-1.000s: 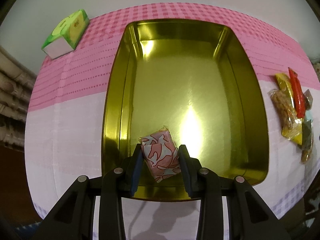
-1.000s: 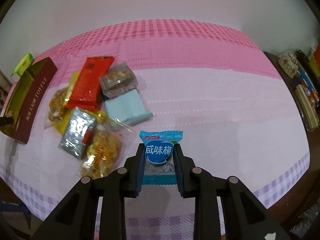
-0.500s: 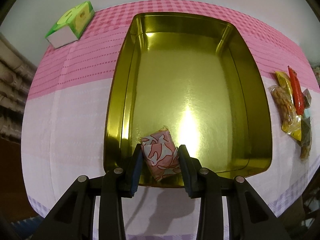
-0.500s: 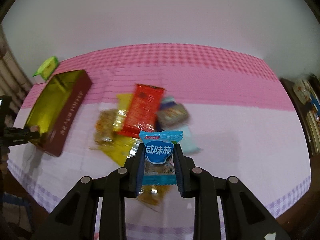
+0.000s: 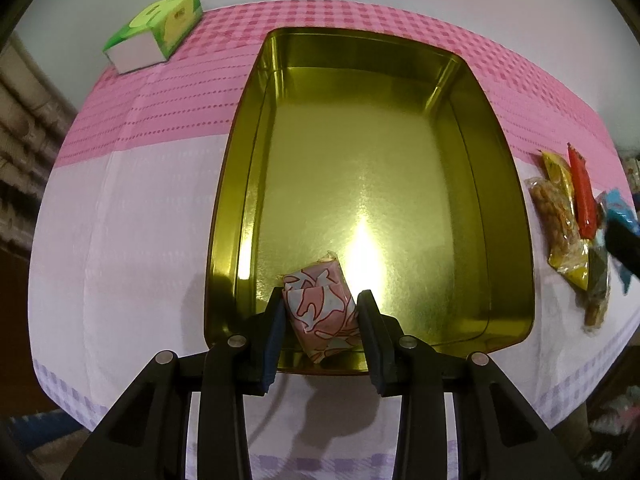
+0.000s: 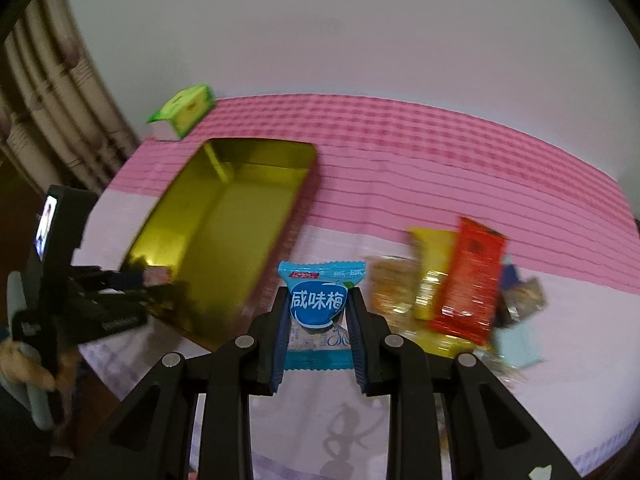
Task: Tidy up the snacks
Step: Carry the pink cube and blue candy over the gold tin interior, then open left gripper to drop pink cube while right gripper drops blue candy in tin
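My left gripper is shut on a pink-and-white patterned snack packet, held over the near end of an open gold tin. The tin's floor is bare. My right gripper is shut on a blue-and-white candy packet, held above the tablecloth between the gold tin on the left and the snack pile on the right. The left gripper also shows at the tin's near corner in the right wrist view. The snack pile lies right of the tin.
A green tissue box stands at the table's far left corner, also seen as the green tissue box. The pink and white tablecloth covers the table. A wall lies behind, with a radiator at left.
My right gripper has swung left with the blue packet, from right of the snack pile to between pile and tin. The left gripper has stayed over the tin's near end, rolling slightly.
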Tool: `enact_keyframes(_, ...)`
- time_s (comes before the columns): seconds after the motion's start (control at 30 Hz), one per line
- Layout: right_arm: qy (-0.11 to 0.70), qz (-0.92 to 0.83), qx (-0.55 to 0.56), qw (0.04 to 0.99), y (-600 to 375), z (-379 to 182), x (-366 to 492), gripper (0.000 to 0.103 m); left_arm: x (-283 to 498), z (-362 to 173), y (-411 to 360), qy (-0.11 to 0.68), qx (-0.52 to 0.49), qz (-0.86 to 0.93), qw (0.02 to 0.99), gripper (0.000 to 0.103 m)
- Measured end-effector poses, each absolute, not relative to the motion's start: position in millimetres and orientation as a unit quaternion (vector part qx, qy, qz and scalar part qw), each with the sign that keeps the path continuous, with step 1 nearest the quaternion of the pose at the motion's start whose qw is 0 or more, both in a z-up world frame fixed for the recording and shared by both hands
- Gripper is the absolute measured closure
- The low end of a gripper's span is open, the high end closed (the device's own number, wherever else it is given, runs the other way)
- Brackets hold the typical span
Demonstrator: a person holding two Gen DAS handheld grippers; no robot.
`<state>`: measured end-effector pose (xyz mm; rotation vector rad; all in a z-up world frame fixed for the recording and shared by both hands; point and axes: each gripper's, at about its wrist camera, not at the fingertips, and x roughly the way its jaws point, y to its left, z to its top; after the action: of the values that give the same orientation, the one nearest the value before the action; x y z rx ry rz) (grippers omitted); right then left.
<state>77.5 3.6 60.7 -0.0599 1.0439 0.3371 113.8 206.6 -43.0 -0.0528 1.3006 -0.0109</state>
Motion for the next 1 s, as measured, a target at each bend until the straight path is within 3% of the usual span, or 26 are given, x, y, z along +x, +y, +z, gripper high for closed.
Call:
enact_keyframes(0.6, 0.513, 0.179, -0.048, 0.838, 61, 40, 77, 0.078, 106, -38, 225, 0.58, -0.056, 0.029, 0.812, 0.066)
enact_keyframes(1.0, 0.515, 0.18, -0.059, 0.836, 76, 35, 78, 0.078, 83, -3, 238, 0.545, -0.079, 0.038, 0.834, 0.062)
